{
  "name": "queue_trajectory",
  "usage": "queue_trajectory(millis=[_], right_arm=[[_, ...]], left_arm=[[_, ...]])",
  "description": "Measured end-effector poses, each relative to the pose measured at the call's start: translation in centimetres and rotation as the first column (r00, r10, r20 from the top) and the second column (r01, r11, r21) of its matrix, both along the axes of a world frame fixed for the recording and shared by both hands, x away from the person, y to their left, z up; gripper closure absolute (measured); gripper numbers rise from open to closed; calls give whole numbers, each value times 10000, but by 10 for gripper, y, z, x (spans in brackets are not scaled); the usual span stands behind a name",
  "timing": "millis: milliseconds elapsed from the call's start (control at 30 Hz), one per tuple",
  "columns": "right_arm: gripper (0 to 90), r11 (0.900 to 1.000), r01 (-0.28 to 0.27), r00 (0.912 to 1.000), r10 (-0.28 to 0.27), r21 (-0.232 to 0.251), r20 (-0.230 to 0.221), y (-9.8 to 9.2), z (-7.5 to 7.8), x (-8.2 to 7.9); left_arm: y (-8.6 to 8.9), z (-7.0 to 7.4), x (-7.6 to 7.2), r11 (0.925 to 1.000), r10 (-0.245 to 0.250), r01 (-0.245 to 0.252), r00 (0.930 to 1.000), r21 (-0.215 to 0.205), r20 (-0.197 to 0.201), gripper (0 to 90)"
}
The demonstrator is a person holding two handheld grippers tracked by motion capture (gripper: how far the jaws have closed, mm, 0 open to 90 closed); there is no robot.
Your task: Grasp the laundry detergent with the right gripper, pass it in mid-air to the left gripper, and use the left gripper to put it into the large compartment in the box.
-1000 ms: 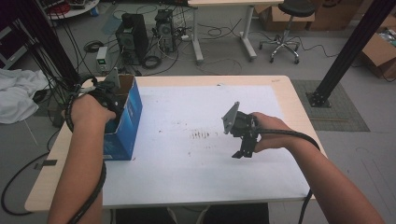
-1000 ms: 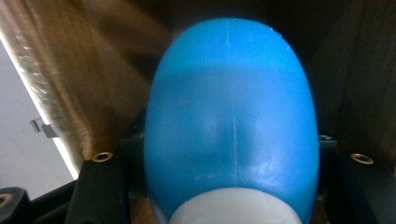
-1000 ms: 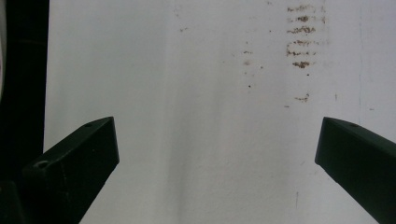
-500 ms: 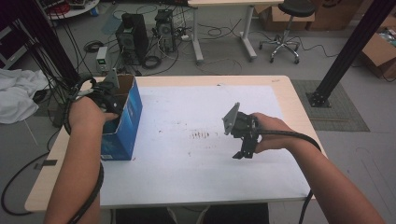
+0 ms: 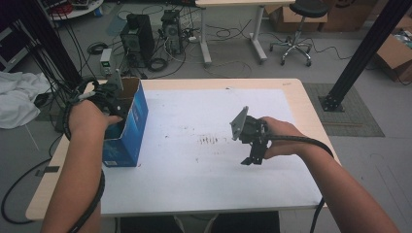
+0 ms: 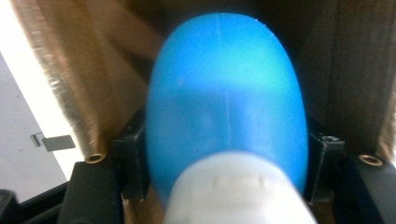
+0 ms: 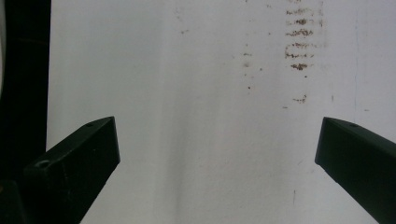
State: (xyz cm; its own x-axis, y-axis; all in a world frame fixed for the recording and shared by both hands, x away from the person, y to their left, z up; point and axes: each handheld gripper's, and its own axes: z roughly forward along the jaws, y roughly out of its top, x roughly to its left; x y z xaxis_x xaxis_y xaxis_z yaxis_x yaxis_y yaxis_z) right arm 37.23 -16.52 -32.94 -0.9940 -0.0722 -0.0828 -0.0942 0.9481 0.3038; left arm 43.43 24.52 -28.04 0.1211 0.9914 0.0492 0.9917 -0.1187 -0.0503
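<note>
Grip check, L tool (image 5: pixel 116 99): it sits inside the open blue cardboard box (image 5: pixel 127 130) at the tabletop's (image 5: pixel 204 184) left edge. Your jaws have just been opening; the smooth blue egg-shaped plastic object w/ white end (image 6: pixel 224 107) is between them, flanks at the pads, can't tell if they press. Looks light, hard, slick, so it'll likely squirt out; take it across the widest middle, gently. R tool (image 7: pixel 217 154) is wide open, nothing in it, hovering over the white tabletop.
</note>
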Motion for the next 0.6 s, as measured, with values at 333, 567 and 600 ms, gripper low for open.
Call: queue_trajectory(millis=[333, 567, 600], right_arm=[[0, 9999, -104, 9999, 104, 47, -14, 6, -1, -1], [0, 10000, -47, 10000, 47, 82, -6, 4, -1, 0], [0, 10000, -37, 10000, 37, 92, 0, 3, -1, 0]], left_arm=[[-1, 12, -3, 9999, -78, 80, 9998, -64, 181, 300], [-3, 22, -3, 9997, -243, 244, 9995, -10, 224, 283], [-4, 24, -4, 9997, -247, 247, 9995, 2, 219, 276]])
